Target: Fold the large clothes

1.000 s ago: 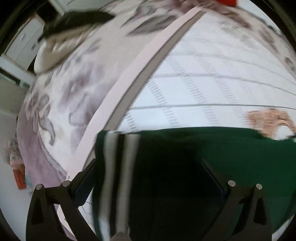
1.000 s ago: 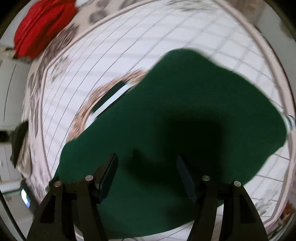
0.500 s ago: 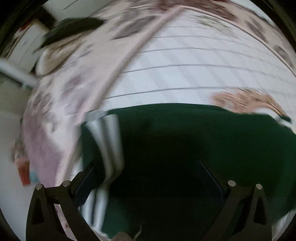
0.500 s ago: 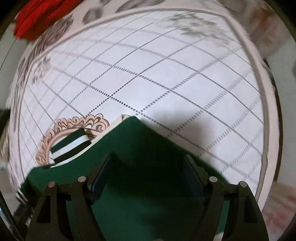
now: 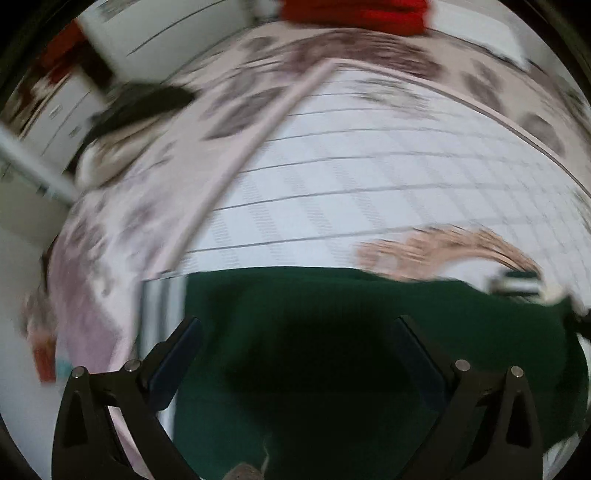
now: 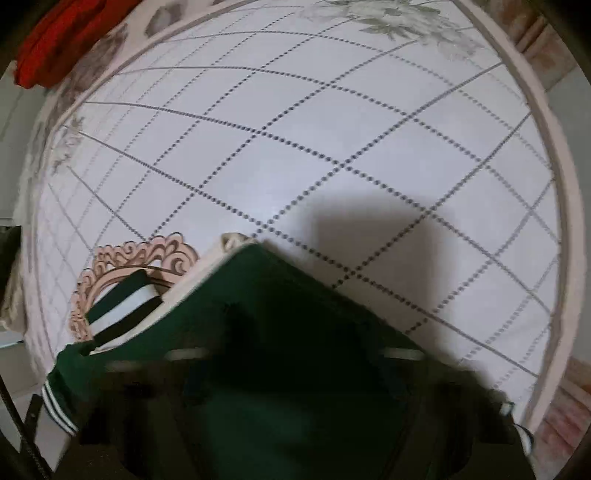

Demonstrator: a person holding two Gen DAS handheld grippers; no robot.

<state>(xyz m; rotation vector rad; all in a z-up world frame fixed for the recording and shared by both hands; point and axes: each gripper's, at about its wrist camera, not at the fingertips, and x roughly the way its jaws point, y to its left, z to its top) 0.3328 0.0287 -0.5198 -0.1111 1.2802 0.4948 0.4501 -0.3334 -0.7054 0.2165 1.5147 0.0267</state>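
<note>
A dark green garment [image 5: 332,325] with white and black striped cuffs lies on a white checked bed cover [image 5: 369,177]. In the left wrist view my left gripper [image 5: 295,354] is open, its fingers spread wide over the green cloth, with a striped band [image 5: 162,295] to their left. In the right wrist view the green garment [image 6: 280,332] fills the lower frame and a striped cuff [image 6: 122,310] lies on its left. My right gripper is blurred and dark at the bottom of that view; its jaws cannot be made out.
A red cloth [image 5: 354,13] lies at the far edge of the bed; it also shows in the right wrist view [image 6: 62,40]. A dark item [image 5: 140,107] rests on a pale pillow at far left. The cover has a pink rim [image 6: 561,221].
The left gripper has swung so the far edge with the red cloth comes into view. The right view has dropped back and closer, and the garment now covers its fingers.
</note>
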